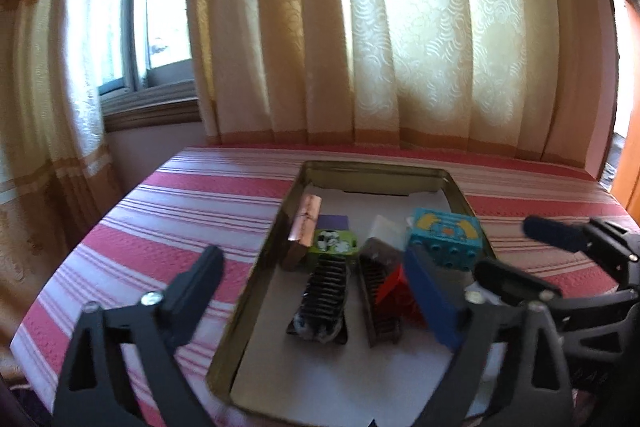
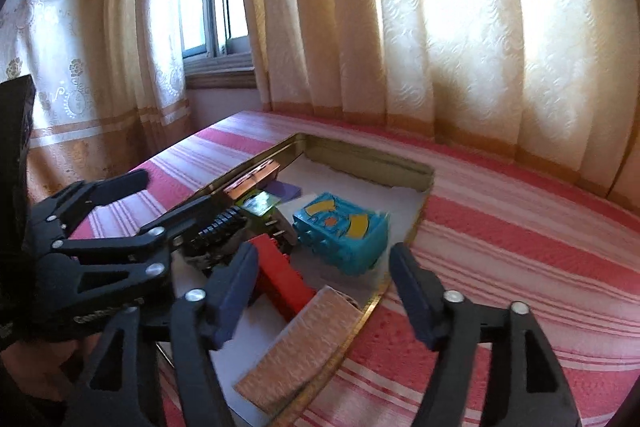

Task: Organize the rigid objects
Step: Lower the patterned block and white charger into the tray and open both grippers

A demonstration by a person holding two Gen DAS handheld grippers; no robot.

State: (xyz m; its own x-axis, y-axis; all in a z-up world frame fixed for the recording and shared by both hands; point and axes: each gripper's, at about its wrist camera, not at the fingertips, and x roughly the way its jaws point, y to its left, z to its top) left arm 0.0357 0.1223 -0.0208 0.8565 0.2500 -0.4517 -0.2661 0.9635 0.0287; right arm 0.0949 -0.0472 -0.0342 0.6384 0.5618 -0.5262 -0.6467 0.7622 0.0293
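Turquoise block, yellow arcs, studded side

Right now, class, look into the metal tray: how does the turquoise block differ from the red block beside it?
The turquoise block is chunky and box-like; the red block is long and narrow. The turquoise block carries yellow and orange markings on top; the red block looks plain. The turquoise block sits farther from the cameras; the red block lies nearer, toward the right gripper. Both rest inside the tray, and neither is held.
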